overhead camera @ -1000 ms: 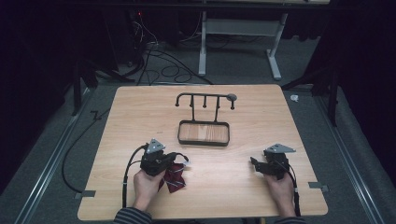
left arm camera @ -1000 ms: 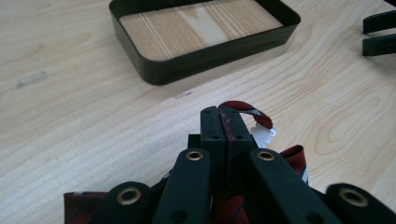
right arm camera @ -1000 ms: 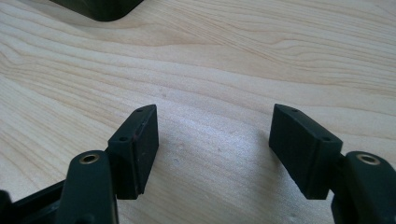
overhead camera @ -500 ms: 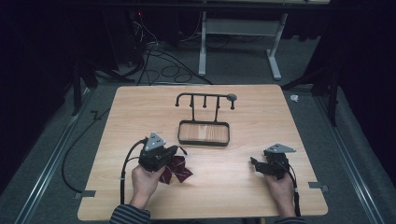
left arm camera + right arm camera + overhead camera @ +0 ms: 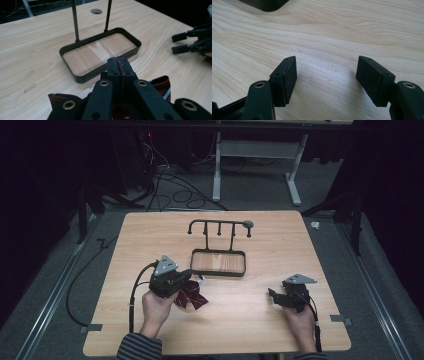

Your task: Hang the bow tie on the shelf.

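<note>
High view, left gripper (image 5: 186, 281): jaws together, clamped on a dark red cloth (image 5: 192, 296), which hangs just above the table (image 5: 150, 240), near its front left.
High view, rack (image 5: 220, 228): thin black metal, a top bar with short hooks on two posts rising from a shallow tray (image 5: 218, 271); it stands mid-table, just beyond the cloth.
High view, right gripper (image 5: 272, 296): near the front right, well apart from the cloth, low over the wood.
Left gripper view, grip: the black pads meet on a thin red edge of the cloth (image 5: 163, 83); the rest sags below and to both sides, striped at one border, soft and woven.
Left gripper view, tray (image 5: 75, 75): rounded corners, thin dark wall, pale wood showing as its floor; two slim posts (image 5: 75, 22) stand at its far side.
Right gripper view, right gripper (image 5: 325, 77): jaws apart, nothing between them, flat matte pads over bare light woodgrain.
Step in hand, my guess: lifting the cloth to drape it on the rack.
Doing it well: raise it clear of the tray wall first, keep the pinch firm since only an edge is held, and bring the free gripper in to spread the sagging part before it goes over the bar.
</note>
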### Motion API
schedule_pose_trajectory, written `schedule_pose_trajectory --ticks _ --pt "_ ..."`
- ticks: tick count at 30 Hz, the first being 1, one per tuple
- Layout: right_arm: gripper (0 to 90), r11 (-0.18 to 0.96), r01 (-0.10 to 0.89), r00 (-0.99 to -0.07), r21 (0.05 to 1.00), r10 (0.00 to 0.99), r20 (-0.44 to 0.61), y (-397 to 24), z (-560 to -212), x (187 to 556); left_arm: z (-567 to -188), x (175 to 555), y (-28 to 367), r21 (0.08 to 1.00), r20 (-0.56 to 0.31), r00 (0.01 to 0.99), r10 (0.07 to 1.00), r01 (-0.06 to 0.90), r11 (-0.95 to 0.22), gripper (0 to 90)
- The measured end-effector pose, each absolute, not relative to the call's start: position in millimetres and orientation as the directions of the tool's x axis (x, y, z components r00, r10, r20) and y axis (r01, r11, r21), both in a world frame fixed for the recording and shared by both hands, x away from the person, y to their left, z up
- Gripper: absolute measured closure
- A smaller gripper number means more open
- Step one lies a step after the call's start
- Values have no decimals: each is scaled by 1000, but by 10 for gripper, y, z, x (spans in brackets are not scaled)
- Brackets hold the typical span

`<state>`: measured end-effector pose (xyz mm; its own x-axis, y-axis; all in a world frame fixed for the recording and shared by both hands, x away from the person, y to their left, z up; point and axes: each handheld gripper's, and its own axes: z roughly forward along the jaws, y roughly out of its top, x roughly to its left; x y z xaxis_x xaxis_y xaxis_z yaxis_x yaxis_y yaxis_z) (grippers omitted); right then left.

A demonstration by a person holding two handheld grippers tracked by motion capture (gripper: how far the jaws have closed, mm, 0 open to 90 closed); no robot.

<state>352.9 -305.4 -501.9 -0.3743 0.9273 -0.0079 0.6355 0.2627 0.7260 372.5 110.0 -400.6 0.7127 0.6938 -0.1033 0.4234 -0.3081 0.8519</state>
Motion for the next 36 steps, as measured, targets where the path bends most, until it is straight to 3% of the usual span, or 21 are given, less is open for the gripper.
schedule_pose_trajectory --ticks 36 --pt "342 256 638 -372 726 928 0 -3058 -5018 3528 -3598 3969 782 865 -117 785 608 381 -326 892"
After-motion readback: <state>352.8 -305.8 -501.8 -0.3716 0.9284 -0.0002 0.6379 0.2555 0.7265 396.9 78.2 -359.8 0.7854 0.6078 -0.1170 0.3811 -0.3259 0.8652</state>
